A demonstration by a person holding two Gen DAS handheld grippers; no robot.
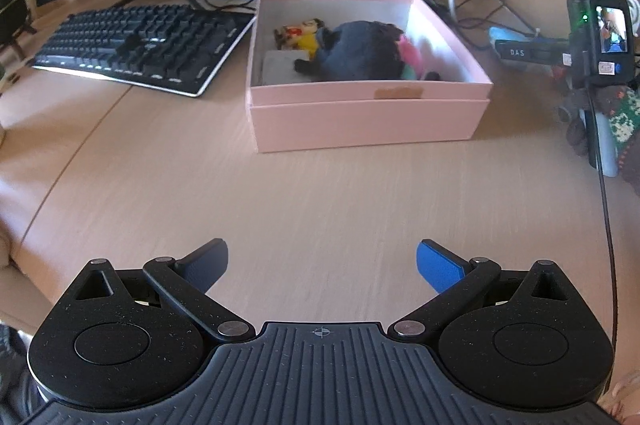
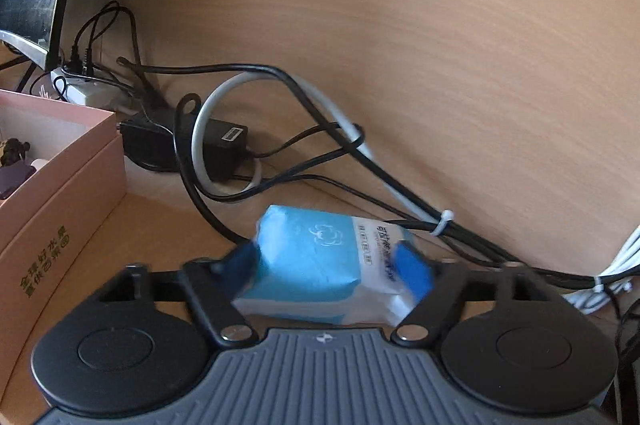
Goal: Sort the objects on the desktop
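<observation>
While the left claw point(image 1: 322, 265) hangs spread and empty over bare table point(image 1: 320, 185), the right claw point(image 2: 334, 267) is the busy one: its blue pads bracket a blue-and-white tissue pack point(image 2: 320, 261), apparently pinching it, though motion blur makes contact hard to confirm. The pack sits low between the fingers, just off the table beside the pink box point(image 2: 60, 185). So the step in hand looks like pick-up. Further out, the box already holds a dark plush toy point(image 1: 356, 51) and a small yellow figure point(image 1: 300, 35). Next move, I'd judge: lift clear of the tangled cables point(image 2: 280, 145) behind, swing left over the rim, then release.
</observation>
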